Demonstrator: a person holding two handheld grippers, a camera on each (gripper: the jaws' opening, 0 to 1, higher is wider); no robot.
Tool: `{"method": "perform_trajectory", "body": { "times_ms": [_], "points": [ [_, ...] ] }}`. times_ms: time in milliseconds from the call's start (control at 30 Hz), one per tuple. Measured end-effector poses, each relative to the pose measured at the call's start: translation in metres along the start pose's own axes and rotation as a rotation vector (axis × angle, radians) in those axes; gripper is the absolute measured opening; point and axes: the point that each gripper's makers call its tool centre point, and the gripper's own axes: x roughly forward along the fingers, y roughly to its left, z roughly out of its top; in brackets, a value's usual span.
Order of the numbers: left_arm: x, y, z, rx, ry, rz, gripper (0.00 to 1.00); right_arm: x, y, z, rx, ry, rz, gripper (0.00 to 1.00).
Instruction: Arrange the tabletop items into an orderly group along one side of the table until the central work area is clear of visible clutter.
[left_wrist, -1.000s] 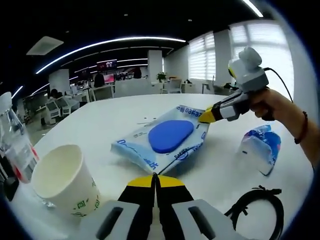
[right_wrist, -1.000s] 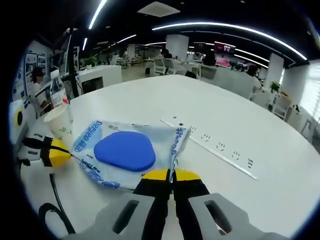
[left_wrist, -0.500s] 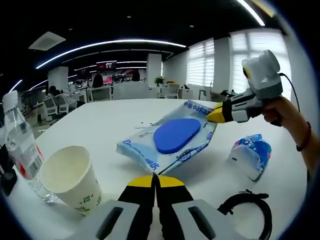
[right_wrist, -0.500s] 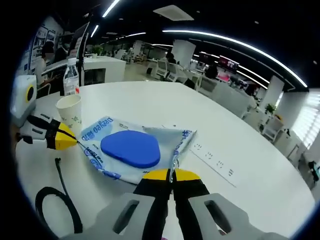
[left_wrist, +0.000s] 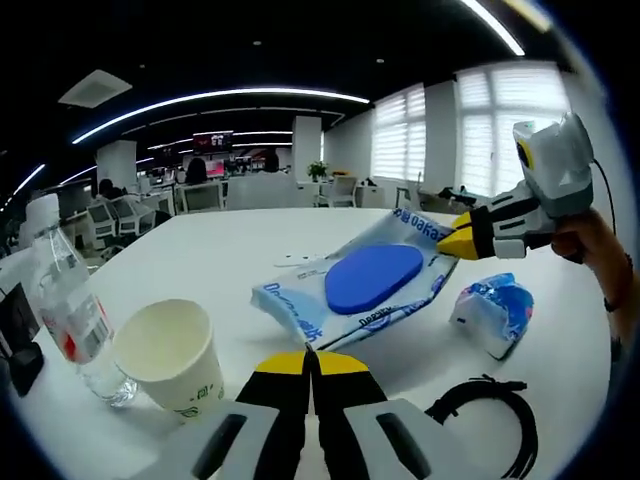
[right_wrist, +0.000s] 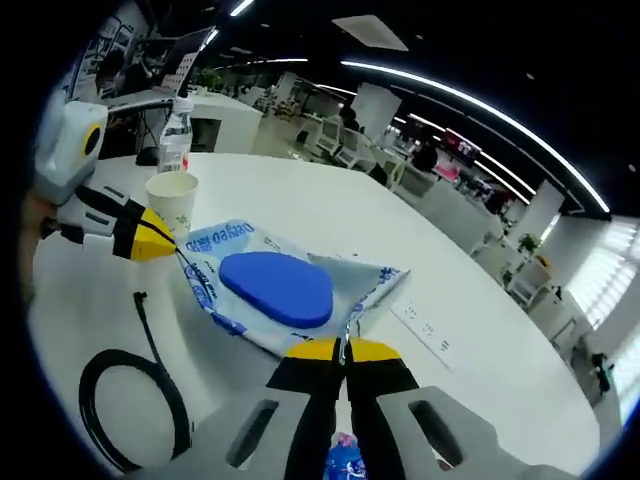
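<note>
While your left gripper (left_wrist: 311, 352) and right gripper (right_wrist: 343, 350) each pinch an opposite edge of the blue-lidded plastic wipes pack (left_wrist: 372, 280), it hangs over the white table (left_wrist: 220, 250) between paper cup (left_wrist: 172, 352) and black cable (right_wrist: 120, 390).

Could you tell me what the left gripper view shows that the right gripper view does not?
The left gripper view alone shows the small tissue pack and the person's hand. The right gripper view alone shows the power strip set in the table. Both show the wipes pack, pinched at opposite ends by the left gripper and right gripper, plus the cup, bottle and cable.
</note>
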Motion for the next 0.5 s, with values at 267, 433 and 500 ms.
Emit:
{"method": "perform_trajectory", "body": {
  "times_ms": [267, 433, 500],
  "points": [
    [-0.005, -0.001, -0.001, -0.009, -0.009, -0.001, 0.0, -0.007, 0.009, -0.006, 0.009, 0.014, -0.004, 0.0],
    [-0.008, 0.003, -0.003, -0.023, -0.006, -0.006, 0.0, -0.01, 0.018, -0.012, 0.023, 0.021, 0.001, 0.0],
    [-0.009, 0.003, -0.002, -0.028, -0.01, -0.007, 0.0, -0.011, 0.021, -0.015, 0.028, 0.028, 0.002, 0.0]
  ]
}}
